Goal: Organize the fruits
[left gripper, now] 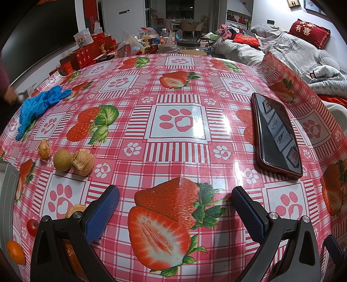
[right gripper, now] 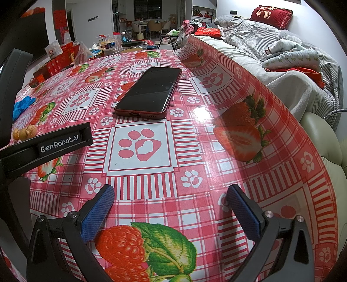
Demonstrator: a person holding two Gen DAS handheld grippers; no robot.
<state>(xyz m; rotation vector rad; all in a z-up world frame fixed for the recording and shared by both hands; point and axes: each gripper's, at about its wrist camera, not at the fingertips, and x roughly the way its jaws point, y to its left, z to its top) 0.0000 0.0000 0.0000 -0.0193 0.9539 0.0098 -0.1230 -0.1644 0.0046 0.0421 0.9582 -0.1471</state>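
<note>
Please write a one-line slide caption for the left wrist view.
Open left gripper above strawberry tablecloth; small fruits at left, phone at right.

table point(left gripper: 177, 151): phone point(left gripper: 276, 134), blue gloves point(left gripper: 41, 106), fruits point(left gripper: 63, 161).

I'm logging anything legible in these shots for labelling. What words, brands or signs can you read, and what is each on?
"GenRobot.AI": on the black body of the left gripper, seen in the right wrist view.
"有喜": on the red pillow on the sofa; the line above it is too blurred to read.
Red boxes and bags beyond the table: print too small to read.
</note>
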